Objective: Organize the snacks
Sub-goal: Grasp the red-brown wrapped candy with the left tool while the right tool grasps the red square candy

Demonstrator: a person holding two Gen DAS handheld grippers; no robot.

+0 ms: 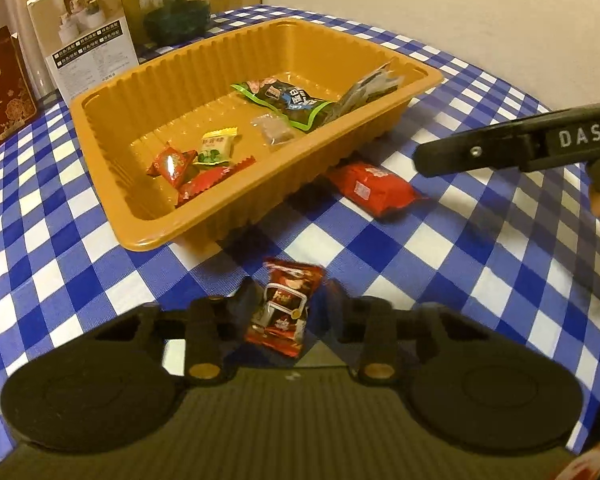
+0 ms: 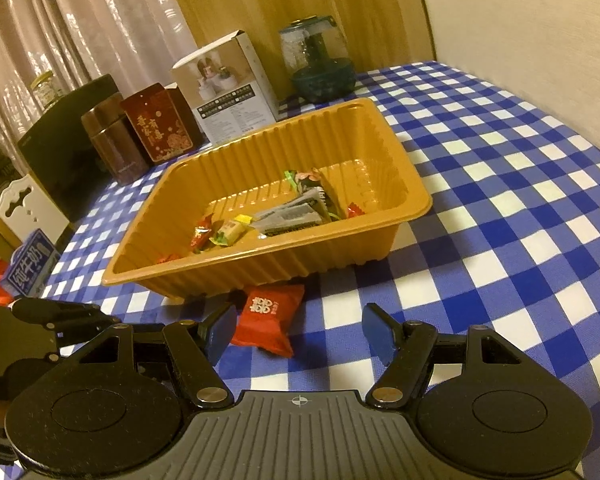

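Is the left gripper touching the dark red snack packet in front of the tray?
Touching. In the left wrist view the left gripper has closed on the dark red snack packet; both fingers press its sides, with no gap visible.

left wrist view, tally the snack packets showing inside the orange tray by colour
red packets: 2
yellow and green packet: 1
clear packet with brown filling: 1
green and black packet: 1
silver packet: 1
total: 6 showing in the orange tray
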